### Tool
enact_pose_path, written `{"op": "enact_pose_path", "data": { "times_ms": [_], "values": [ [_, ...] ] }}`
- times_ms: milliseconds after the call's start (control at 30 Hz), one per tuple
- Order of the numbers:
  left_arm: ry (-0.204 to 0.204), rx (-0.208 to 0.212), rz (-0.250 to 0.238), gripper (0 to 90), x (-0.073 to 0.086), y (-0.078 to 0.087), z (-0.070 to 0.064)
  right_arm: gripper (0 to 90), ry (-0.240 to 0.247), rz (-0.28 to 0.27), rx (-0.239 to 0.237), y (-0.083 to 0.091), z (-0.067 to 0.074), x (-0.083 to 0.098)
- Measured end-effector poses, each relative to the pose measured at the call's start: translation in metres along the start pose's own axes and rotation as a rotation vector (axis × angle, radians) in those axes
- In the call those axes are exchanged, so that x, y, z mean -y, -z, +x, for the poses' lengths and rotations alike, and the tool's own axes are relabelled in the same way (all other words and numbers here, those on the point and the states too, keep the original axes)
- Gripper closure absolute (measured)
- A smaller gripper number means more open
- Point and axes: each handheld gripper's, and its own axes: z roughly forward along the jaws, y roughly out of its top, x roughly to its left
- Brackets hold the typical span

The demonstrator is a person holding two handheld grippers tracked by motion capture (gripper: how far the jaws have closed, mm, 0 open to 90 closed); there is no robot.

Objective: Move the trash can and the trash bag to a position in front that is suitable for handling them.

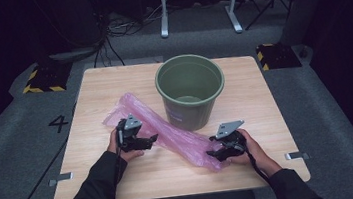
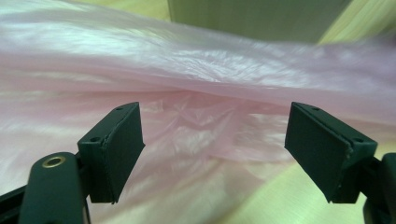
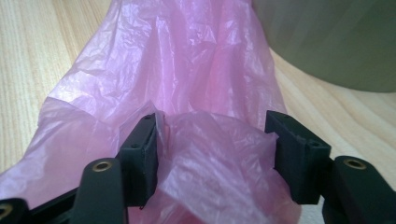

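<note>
A long pink plastic bag lies crumpled and slantwise across the wooden table, running from mid-left down to the right in front of a green bucket. My left gripper sits at the bag's near-left side, pointing right at it. In the left gripper view its jaws stand wide apart, with the pink film just ahead of them. My right gripper is at the bag's lower right end. Its jaws stand apart with a bulge of film between them. The bucket wall is close on the right.
The bucket stands upright at the table's far middle, with something pale at its bottom. Small metal clips sit at the near-left edge and near-right edge. Black-and-yellow striped blocks and a white frame stand on the floor beyond.
</note>
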Motion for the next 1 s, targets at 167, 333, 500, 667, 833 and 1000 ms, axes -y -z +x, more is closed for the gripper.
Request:
{"op": "enact_pose_path", "data": {
  "times_ms": [167,333,500,667,833,1000],
  "values": [
    [0.060,0.021,-0.074,17.1,-0.003,0.020,-0.007,40.3,0.004,0.003,-0.001,-0.002,0.001,0.001],
    [0.058,-0.025,-0.095,17.7,-0.018,0.013,-0.020,40.9,0.016,0.008,-0.003,-0.006,0.003,0.002],
    [0.048,-0.102,-0.101,20.5,-0.035,-0.006,-0.029,41.2,0.007,-0.003,-0.009,-0.006,0.004,0.003],
    [0.062,-0.134,-0.039,40.0,-0.044,-0.025,-0.024,41.2,0.006,-0.015,-0.009,-0.006,0.004,0.005],
    [0.062,-0.139,0.061,54.9,-0.033,-0.039,-0.007,41.2,0.006,-0.022,-0.010,-0.006,0.004,0.006],
    [-0.017,-0.082,0.100,89.8,-0.023,-0.030,-0.003,40.8,0.007,-0.025,-0.008,-0.006,0.004,0.007]
  ]
}}
